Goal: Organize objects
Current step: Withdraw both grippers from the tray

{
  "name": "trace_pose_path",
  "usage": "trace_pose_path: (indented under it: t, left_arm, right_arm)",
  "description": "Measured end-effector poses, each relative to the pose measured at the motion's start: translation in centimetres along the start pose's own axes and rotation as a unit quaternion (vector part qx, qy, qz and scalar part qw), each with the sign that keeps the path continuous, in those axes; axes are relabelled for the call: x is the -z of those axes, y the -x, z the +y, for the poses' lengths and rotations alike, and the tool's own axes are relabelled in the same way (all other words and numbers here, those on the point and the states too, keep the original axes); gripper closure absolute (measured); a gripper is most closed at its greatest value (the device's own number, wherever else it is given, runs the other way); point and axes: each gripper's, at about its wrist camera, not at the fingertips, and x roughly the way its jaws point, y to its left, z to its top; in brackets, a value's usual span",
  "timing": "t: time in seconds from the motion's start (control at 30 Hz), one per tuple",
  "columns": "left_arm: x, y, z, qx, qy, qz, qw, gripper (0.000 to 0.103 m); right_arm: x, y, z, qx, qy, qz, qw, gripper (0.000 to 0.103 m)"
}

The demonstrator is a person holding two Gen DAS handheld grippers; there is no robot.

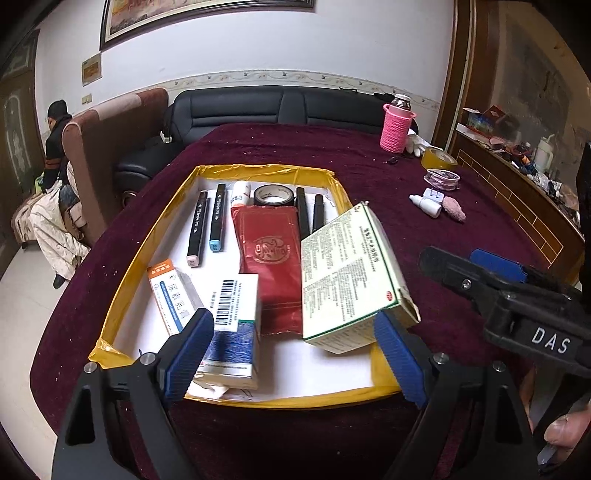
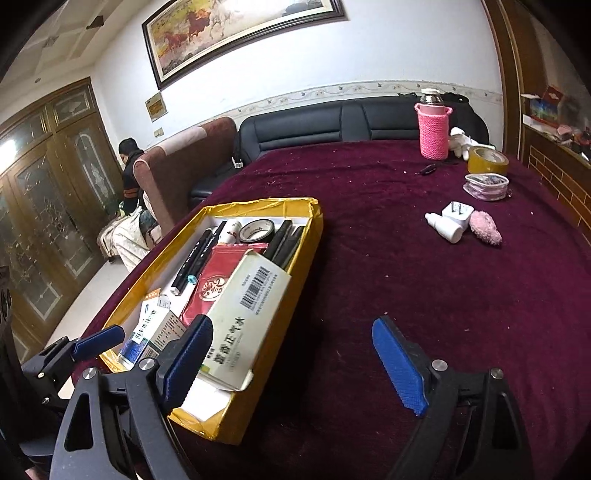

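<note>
A home living room: black sofa (image 2: pixel 332 122), framed horse painting (image 2: pixel 236 33).

Yellow tray (image 1: pixel 236 170), maroon cloth (image 1: pixel 369 155), pink-knit flask (image 1: pixel 396 129).

You've got a table w/ dark red cloth (image 2: pixel 369 258). On it: yellow box (image 2: pixel 303 266) lower left of frame; upper right, pink-sleeved bottle (image 2: pixel 433 129), tape roll (image 2: pixel 487 159), clear pouch (image 2: pixel 484 186), white plug (image 2: pixel 457 213), dropper bottle (image 2: pixel 445 227), pink fuzzy thing (image 2: pixel 485 228).

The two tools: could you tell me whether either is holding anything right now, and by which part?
Nothing is held. The left tool and right tool both stand open, and the large medicine box lies untouched against the tray's yellow rim.
</note>
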Motion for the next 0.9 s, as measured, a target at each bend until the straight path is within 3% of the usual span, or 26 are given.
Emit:
trace_pose_path:
  t: [0.9]
  left_arm:
    - [-0.4,1.5,-3.9,-0.040,-0.052,-0.020,0.9976,0.012]
  right_arm:
    - [0.6,2.0,-3.9,-0.004,-0.053,-0.009,0.999,0.010]
